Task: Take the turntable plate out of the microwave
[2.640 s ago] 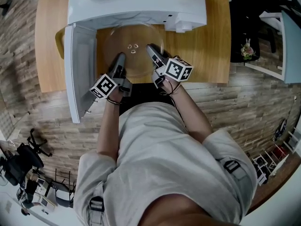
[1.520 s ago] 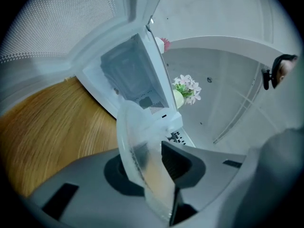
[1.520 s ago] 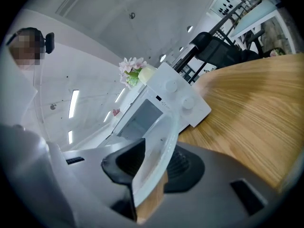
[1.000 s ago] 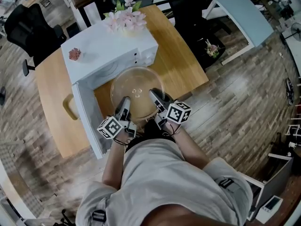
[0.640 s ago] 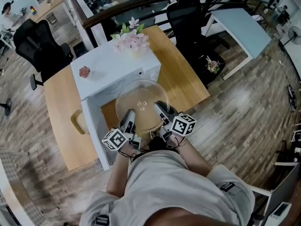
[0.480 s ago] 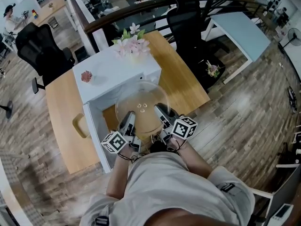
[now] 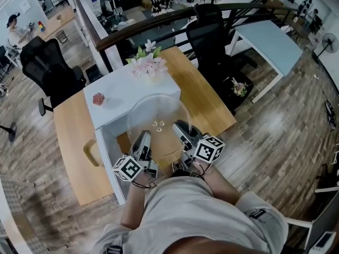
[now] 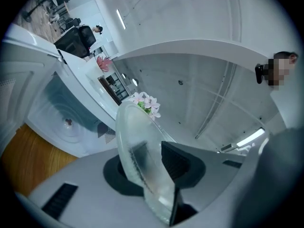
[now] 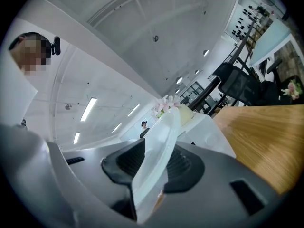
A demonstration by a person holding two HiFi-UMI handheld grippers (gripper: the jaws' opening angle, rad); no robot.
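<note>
The clear glass turntable plate hangs level in the air in front of the white microwave, above its open mouth. My left gripper is shut on the plate's near left rim, and my right gripper is shut on its near right rim. In the left gripper view the plate stands edge-on between the dark pads of the left gripper, with the microwave's hollow behind. In the right gripper view the plate's rim is pinched in the right gripper.
The microwave door swings open to the left. Pink flowers and a small red thing sit on the microwave's top. The wooden table carries it. Black office chairs and a pale blue desk stand beyond.
Both grippers have risen together with the plate, lifting it from the microwave's mouth to above its top edge. Their hold on the rim is the same.
</note>
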